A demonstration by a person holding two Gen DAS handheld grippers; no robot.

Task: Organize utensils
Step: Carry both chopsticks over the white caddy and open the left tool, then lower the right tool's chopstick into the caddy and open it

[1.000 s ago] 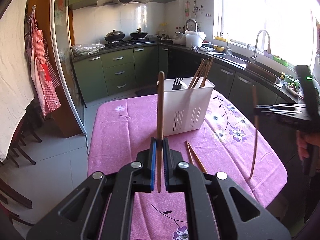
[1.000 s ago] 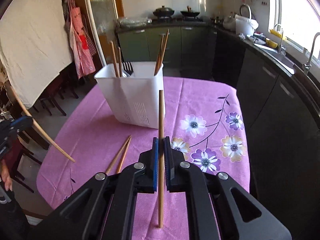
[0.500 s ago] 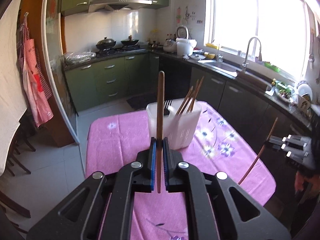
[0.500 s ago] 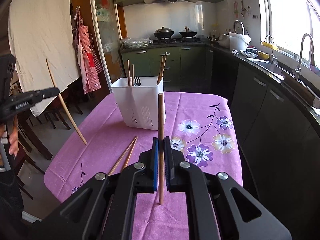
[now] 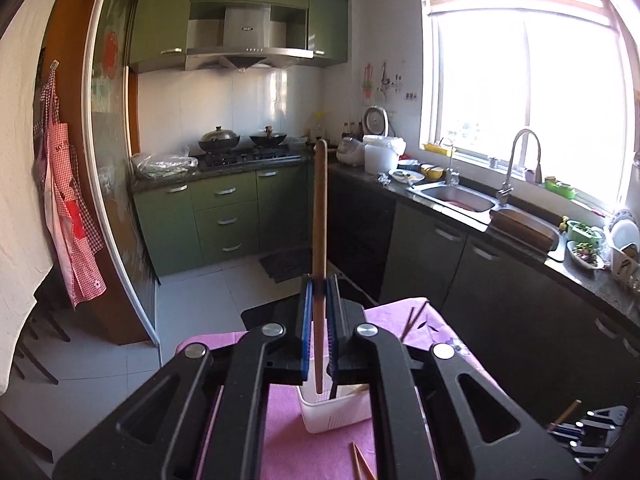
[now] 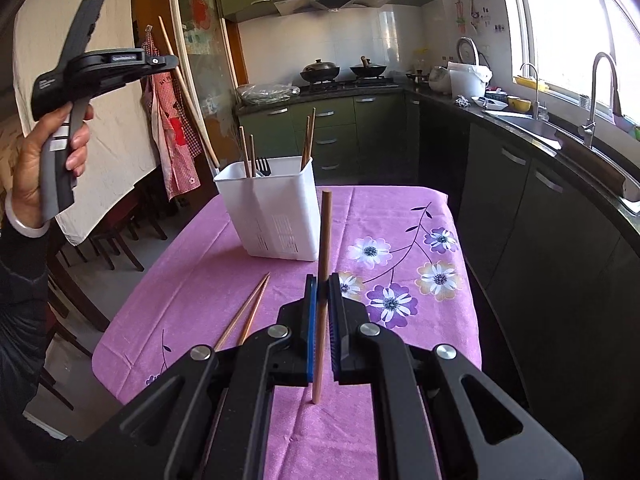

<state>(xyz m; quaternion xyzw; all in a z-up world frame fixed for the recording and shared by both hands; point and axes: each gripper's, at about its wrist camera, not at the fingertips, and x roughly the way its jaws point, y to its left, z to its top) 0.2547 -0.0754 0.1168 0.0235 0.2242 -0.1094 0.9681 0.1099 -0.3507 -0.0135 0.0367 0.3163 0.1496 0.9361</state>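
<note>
While the left gripper (image 5: 319,312) is clamping 1 wooden chopstick (image 5: 320,240) upright above the white utensil holder (image 5: 334,414), the right gripper (image 6: 323,308) is pinching a second chopstick (image 6: 323,280) upright over the pink floral cloth (image 6: 400,216) on the bench; from the right wrist view the left gripper is sitting high and left of the holder, its stick slanting down; 2 loose chopsticks (image 6: 250,312) are lying together on the cloth, near the holder; 4 chopsticks and a fork (image 6: 263,166) are standing inside it.
</note>
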